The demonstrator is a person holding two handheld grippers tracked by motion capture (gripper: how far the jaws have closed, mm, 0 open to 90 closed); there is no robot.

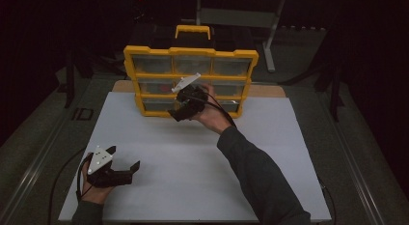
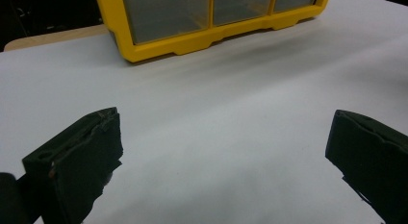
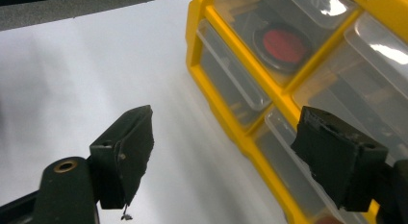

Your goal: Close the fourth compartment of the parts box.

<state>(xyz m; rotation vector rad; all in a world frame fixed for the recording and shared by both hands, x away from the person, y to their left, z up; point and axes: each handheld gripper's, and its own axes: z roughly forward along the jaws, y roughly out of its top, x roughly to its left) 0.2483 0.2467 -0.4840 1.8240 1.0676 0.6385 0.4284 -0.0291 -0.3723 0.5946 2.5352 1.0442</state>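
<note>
- Nearest, the left gripper rests low at the near left corner of the white board, held in a hand. Its jaws stand wide apart with nothing between them, and bare board lies ahead of it.
- Risk here looks small, in my judgement: the trailing cable loops close to the near left edge and could snag or drag if that hand swings out fast.
- Across the middle, the board is bare from left edge to right edge, so both hands have plenty of open room to travel there.
- Farther on, the right gripper hangs just in front of the yellow drawer organizer, near its lower middle drawers. Its jaws are released and spread, gripping nothing.
- From the right gripper view, one jaw sits very close to a clear drawer front and the yellow frame. A careless push could knock the organizer back or tip it, since it stands upright on its edge.
- Another likely slip: closing on the frame instead of a drawer lip, so nothing slides out.
- Farthest, the organizer stands along the far edge of the board, slightly left of centre. A red round thing lies inside one drawer. Behind it the room is dark, with little room to spare.
</note>
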